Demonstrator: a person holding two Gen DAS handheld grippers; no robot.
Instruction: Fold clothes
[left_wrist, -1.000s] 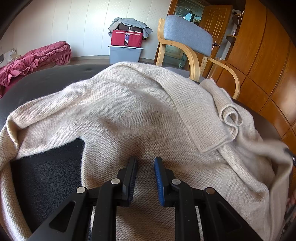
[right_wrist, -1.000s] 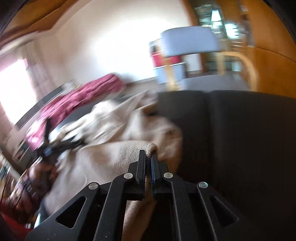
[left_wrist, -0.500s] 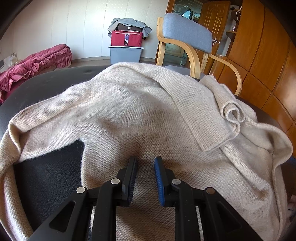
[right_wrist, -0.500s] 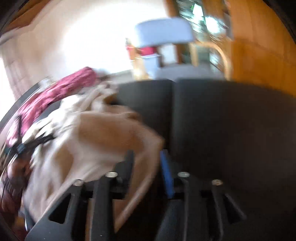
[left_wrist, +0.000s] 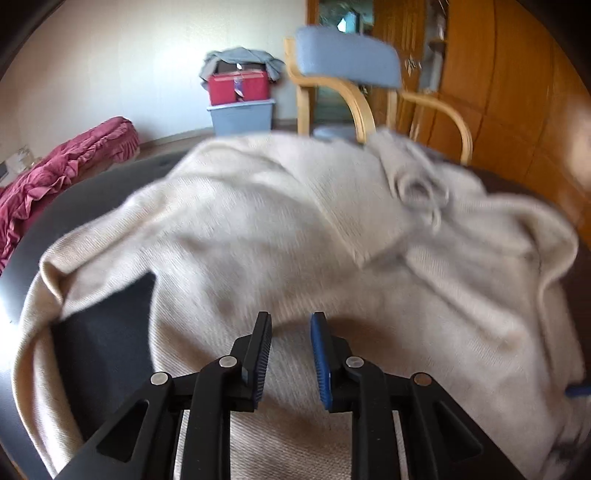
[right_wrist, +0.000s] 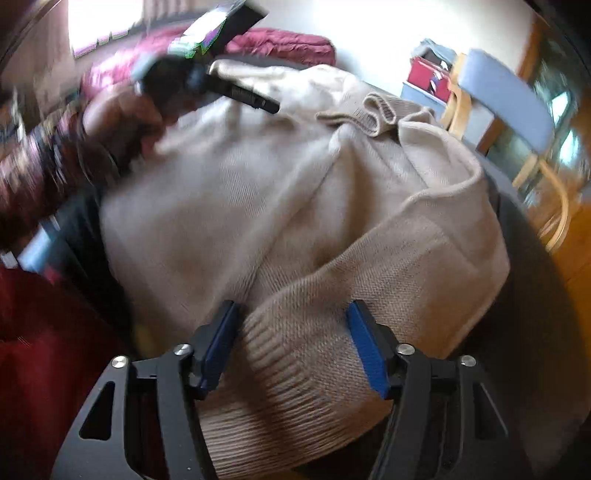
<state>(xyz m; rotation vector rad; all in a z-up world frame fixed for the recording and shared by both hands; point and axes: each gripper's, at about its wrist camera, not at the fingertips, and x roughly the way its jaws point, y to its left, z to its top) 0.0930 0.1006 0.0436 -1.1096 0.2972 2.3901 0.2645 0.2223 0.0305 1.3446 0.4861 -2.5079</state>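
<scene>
Right now the beige knit sweater (left_wrist: 258, 229) lies spread and rumpled over a dark round tabletop (left_wrist: 99, 347), covering most of it. One sleeve is folded across the body, its curled cuff (left_wrist: 421, 192) resting toward two o'clock in the left wrist view. A wedge of dark table shows through at about eight o'clock, between the body and the other sleeve. The picture is smeared, so the knit's finer detail is hard to read.

The left gripper (left_wrist: 291, 350) hovers over the sweater at six o'clock, jaws a narrow gap apart and opening. Nothing is pinched between the pads; fabric only lies beneath them.

From the right wrist view, the right gripper (right_wrist: 291, 343) sits at six o'clock with its jaws wide and closing. The ribbed band (right_wrist: 291, 387) of the sweater bulges between the blue pads; it lies against the left pad, but I cannot tell whether the right one presses on it. At ten o'clock a person's hand (right_wrist: 122, 118) holds the other tool over the far side of the sweater, heavily blurred.

Beyond the table stand a blue-cushioned wooden chair (left_wrist: 347, 70) and a red blanket (left_wrist: 62, 170).
</scene>
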